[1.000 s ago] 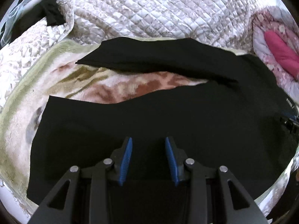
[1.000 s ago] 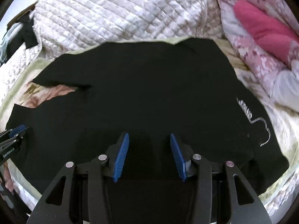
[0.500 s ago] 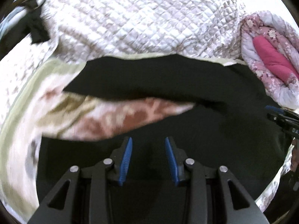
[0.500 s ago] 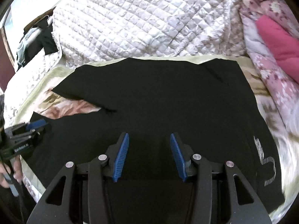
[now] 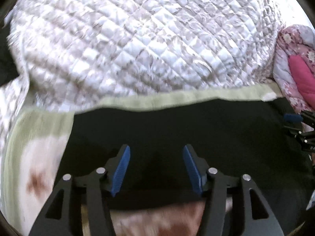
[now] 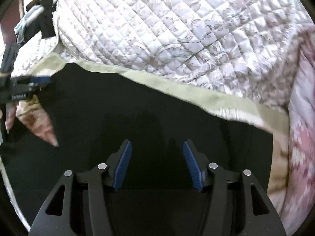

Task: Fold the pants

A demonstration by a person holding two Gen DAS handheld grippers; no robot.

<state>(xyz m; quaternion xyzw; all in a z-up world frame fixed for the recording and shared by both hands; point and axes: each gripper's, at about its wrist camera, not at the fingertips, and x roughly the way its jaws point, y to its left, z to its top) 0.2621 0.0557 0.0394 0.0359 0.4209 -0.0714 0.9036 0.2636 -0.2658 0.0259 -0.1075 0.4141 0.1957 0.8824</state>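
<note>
Quilt (image 6: 157, 29); only right view shows clothes (image 6: 33, 23).

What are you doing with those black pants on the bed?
A person holds a gripper in each hand over black pants spread on a blanket. The left gripper and right gripper are both open, with pants below them. Nothing is pinched yet. A quilt lies bunched behind.

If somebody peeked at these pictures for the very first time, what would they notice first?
Probably the big black pants spread over the bed, filling the lower middle of both views. Next, the puffy white quilt piled behind them. Then the blue-padded left tool and right tool, each open, low in its own view above the black cloth.
</note>
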